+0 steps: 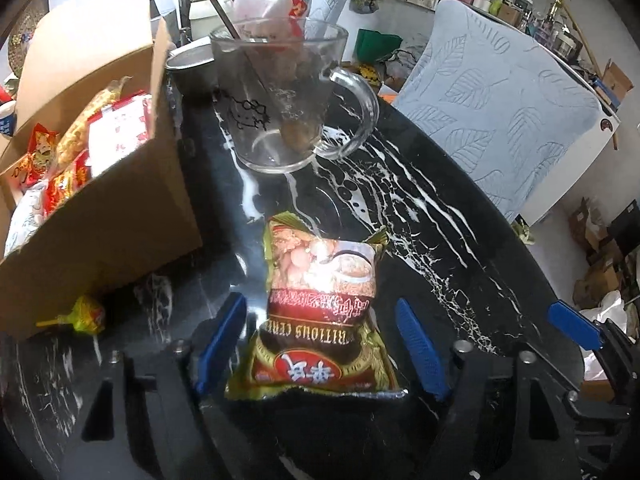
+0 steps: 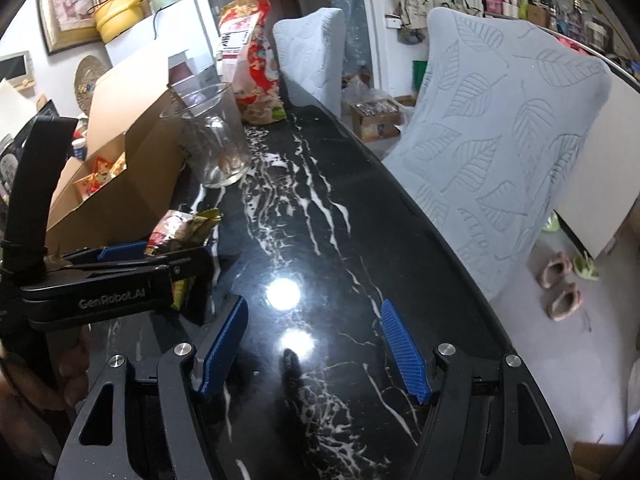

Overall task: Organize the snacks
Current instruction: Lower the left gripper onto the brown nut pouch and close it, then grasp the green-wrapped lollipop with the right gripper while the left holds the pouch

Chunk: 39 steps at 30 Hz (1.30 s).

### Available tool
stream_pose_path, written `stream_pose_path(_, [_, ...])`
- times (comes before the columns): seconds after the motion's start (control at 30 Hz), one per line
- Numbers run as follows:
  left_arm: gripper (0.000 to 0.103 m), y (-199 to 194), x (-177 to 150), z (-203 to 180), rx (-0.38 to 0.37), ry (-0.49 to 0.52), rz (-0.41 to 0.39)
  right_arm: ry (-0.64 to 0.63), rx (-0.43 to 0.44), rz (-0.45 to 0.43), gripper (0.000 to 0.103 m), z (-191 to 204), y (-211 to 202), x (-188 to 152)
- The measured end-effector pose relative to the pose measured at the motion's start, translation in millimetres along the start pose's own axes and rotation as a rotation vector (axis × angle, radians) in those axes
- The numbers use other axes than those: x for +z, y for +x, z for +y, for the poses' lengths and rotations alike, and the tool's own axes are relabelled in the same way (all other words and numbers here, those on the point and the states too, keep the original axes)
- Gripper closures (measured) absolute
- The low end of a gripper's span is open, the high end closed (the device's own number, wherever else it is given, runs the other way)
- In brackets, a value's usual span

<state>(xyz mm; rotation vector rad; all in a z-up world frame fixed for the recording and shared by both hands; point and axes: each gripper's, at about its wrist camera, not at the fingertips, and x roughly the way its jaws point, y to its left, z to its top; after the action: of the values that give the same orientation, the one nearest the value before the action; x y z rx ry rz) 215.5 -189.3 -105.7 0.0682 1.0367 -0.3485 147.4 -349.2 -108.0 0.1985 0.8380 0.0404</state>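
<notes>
A cereal packet in red, brown and gold lies flat on the black marble table. My left gripper straddles it, and its blue pads stand close beside the packet's two long edges with thin gaps showing. In the right wrist view the left gripper appears side-on with the packet sticking up between its fingers. My right gripper is open over bare table to the right, with nothing between its pads. An open cardboard box holding several snack packs stands to the left.
A glass mug with a spoon stands just beyond the packet. A tall red-and-white snack bag is behind it. A yellow-green lollipop lies by the box. Two chairs with light blue covers line the table's right edge.
</notes>
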Motion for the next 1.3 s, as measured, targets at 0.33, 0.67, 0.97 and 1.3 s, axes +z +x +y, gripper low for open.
stream_pose_path(0.33, [0.056,0,-3,3,-0.001,0.049,-0.025,0.009,-0.002,0.014,0.033,-1,3,1])
stream_pose_path(0.67, [0.056,-45,-23,39,-0.025,0.008,-0.087,-0.042,0.007,0.012,0.033,25,5,3])
stream_pose_path(0.97, [0.056,-81,-50,95,0.019,-0.111,-0.123,-0.12,0.097,0.032,0.033,80,15,2])
stream_pose_path(1.3, [0.056,-114,-82,167,0.105,-0.256,-0.149,-0.241,0.203,0.053,0.033,155,30,2])
